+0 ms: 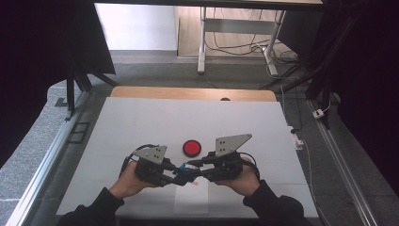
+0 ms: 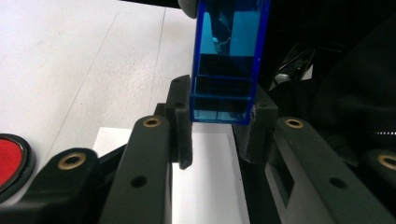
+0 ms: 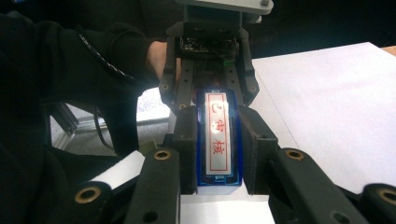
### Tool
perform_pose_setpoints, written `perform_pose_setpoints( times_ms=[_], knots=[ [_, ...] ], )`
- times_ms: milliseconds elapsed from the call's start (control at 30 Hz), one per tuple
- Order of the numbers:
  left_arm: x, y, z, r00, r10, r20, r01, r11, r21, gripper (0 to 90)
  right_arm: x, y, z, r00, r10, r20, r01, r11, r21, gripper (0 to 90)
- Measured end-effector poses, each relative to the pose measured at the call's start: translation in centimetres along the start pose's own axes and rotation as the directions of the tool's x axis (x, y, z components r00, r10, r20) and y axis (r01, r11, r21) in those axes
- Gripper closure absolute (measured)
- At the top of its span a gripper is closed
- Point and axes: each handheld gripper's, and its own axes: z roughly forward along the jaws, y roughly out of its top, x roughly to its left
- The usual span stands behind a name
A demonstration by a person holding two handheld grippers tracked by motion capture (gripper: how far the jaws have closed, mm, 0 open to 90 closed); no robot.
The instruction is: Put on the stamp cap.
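Two grippers met over the counter's (image 1: 141, 122) near edge: left gripper (image 1: 175, 178) and right gripper (image 1: 197, 170) each had jaws clamped on opposite ends of one blue box (image 3: 218, 140), near a red button (image 1: 192, 148).

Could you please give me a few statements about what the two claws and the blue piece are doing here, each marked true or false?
1. Both claws grip the same blue block. True: the left claw and the right claw each clamp one end of it.
2. The red button is held in the left claw. False: it sits on the white table, beyond the two claws.
3. The blue block carries a white label with red characters. True.
4. The right claw stands open with nothing in it. False: it is shut on the blue block.
5. The blue block lies flat on the table, away from both claws. False: it is held between them, above a white sheet.
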Motion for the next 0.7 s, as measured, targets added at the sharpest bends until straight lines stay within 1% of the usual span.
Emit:
perform_pose_setpoints(
  times_ms=[133, 233, 367, 433, 700],
  knots=[
    [0.07, -0.10, 0.08, 1.0000, -0.003, 0.001, 0.003, 1.0000, -0.003, 69.0, -0.12, -0.11, 0.04, 1.0000, 0.006, -0.007, -0.006, 1.0000, -0.004, 71.4],
    [0.14, -0.14, 0.14, 0.9999, -0.010, -0.002, 0.010, 0.9999, -0.001, 68.6, -0.04, -0.06, 0.06, 1.0000, -0.003, 0.005, 0.003, 1.0000, 0.006, 71.4],
    [0.09, -0.10, 0.24, 0.9994, -0.027, -0.023, 0.027, 0.9996, -0.001, 66.6, 0.07, 0.01, 0.08, 0.9997, -0.011, 0.022, 0.010, 0.9998, 0.015, 71.3],
    [0.04, -0.13, 0.31, 0.9986, -0.039, -0.037, 0.039, 0.9992, -0.001, 61.2, 0.08, 0.00, 0.10, 0.9993, -0.015, 0.033, 0.014, 0.9996, 0.023, 71.3],
    [-0.18, -0.33, 0.34, 0.9935, -0.063, -0.094, 0.066, 0.9976, 0.022, 50.6, -0.04, -0.03, -0.14, 0.9983, -0.020, 0.055, 0.019, 0.9996, 0.019, 71.3]
  ],
)
